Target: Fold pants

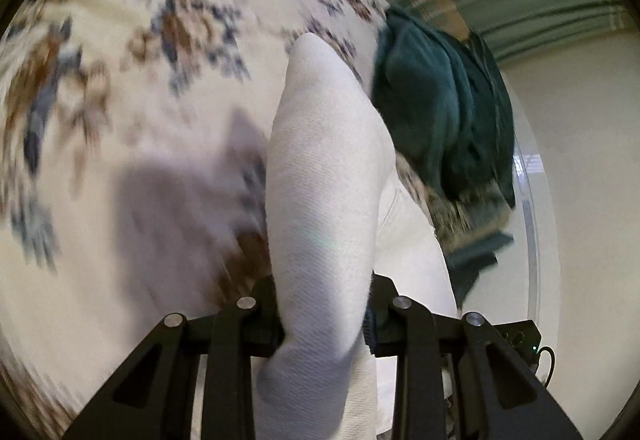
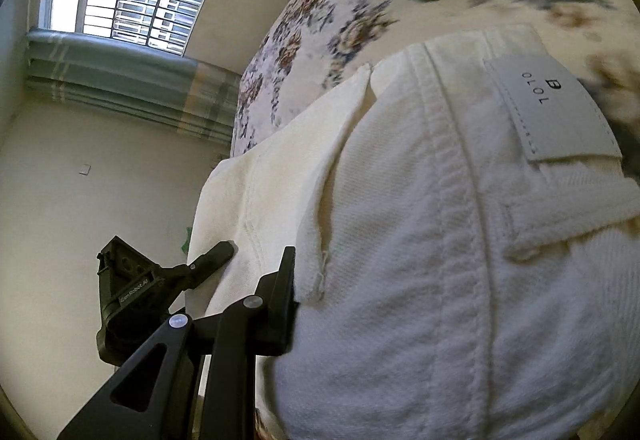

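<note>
- Two handheld grippers are working on a pair of white denim pants (image 2: 400, 240) that lies on a bed with a cream floral bedspread (image 1: 140, 80).
- Left wrist view: the left gripper (image 1: 326, 316) has its black jaws closed narrowly on a thick fold of the white pants, which bulges up and away from the camera like a rounded ridge.
- Blur in the bedspread pattern suggests the camera is moving.
- A crumpled dark green blanket (image 1: 440, 112) lies on the bed just beyond and to the right of the raised fold.
- Right wrist view: the right gripper (image 2: 304, 304) sits at the waistband end of the pants. Only one of its black fingers (image 2: 280, 292) is visible, pressed against the cloth; the other is hidden behind the fabric, so whether this claw is clamped on the pants cannot be told.
- A pale brand patch (image 2: 552, 108) and a belt loop (image 2: 568, 232) mark the back of the waistband, close to the camera.
- The left gripper also shows in this view, lower left, with a fingertip against the pants' edge.
- Beyond the bed are a barred window (image 2: 140, 0), striped green curtains (image 2: 120, 88) and a plain wall.
- Progress, as a judgement: the fold seems to be underway. Cloth is gathered and lifted, not yet laid flat into a neat stack.
- What seems left is to carry the held part over, set it down squarely, and smooth or fold it again.
</note>
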`<state>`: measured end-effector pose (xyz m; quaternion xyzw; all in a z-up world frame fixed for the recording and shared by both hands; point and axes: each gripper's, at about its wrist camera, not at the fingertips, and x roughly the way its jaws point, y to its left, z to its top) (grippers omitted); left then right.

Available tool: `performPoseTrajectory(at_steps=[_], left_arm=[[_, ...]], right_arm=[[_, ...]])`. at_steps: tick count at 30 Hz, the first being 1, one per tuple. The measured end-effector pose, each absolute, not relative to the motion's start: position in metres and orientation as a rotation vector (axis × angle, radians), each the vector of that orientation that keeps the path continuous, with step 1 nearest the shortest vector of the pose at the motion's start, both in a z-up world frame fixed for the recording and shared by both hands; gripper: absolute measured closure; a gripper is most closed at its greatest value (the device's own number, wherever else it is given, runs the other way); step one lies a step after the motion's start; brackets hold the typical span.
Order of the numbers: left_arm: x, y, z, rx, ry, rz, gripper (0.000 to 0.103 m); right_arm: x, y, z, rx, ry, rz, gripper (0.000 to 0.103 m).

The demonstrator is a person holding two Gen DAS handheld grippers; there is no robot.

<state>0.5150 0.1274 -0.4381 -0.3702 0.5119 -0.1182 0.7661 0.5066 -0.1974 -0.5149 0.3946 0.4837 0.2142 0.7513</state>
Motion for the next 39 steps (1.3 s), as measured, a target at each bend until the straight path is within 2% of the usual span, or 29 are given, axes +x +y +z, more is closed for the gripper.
performPoseTrajectory(at_steps=[8, 11, 12, 13, 16, 19, 23, 25, 27, 29, 30, 31, 35, 37, 39], left_arm=[[0.644, 0.236, -0.524, -0.799, 1.132, -0.222, 0.076], [0.666, 0.254, -0.572, -0.765, 1.228, -0.172, 0.070], [0.669, 0.258, -0.585, -0.742, 1.266, -0.158, 0.059], [0.667, 0.260, -0.592, -0.726, 1.278, -0.168, 0.057], [0.649, 0.256, -0.584, -0.636, 1.251, -0.193, 0.054], [0.631, 0.261, -0.579, -0.634, 1.260, -0.164, 0.052], [0.618, 0.265, -0.572, -0.617, 1.270, -0.112, 0.051], [0.615, 0.262, -0.560, -0.564, 1.284, -0.059, 0.051], [0.614, 0.253, -0.546, -0.477, 1.298, -0.003, 0.050], [0.609, 0.240, -0.525, -0.339, 1.304, 0.077, 0.040], [0.606, 0.234, -0.514, -0.283, 1.293, 0.104, 0.029], [0.602, 0.227, -0.502, -0.234, 1.275, 0.121, 0.023], [0.581, 0.207, -0.456, -0.177, 1.232, 0.138, 0.018], [0.568, 0.199, -0.432, -0.176, 1.213, 0.125, 0.011], [0.557, 0.187, -0.406, -0.164, 1.188, 0.121, 0.010]], right_arm=[[0.644, -0.087, -0.595, 0.827, 1.126, 0.460, 0.080], [0.663, -0.071, -0.637, 0.793, 1.285, 0.405, 0.067], [0.661, -0.069, -0.644, 0.767, 1.314, 0.389, 0.056], [0.657, -0.069, -0.646, 0.742, 1.324, 0.381, 0.045], [0.636, -0.082, -0.647, 0.673, 1.341, 0.329, 0.033], [0.622, -0.096, -0.644, 0.626, 1.364, 0.242, 0.026], [0.620, -0.095, -0.625, 0.496, 1.386, 0.148, 0.017], [0.623, -0.086, -0.606, 0.368, 1.371, 0.099, 0.006], [0.623, -0.079, -0.586, 0.266, 1.354, 0.047, 0.000], [0.620, -0.070, -0.560, 0.184, 1.320, -0.009, 0.000], [0.618, -0.068, -0.548, 0.132, 1.306, -0.045, 0.000], [0.614, -0.065, -0.534, 0.086, 1.284, -0.068, 0.000], [0.598, -0.067, -0.476, 0.023, 1.223, -0.100, 0.000], [0.583, -0.070, -0.446, 0.017, 1.202, -0.103, 0.000], [0.564, -0.075, -0.413, 0.023, 1.176, -0.091, 0.000]])
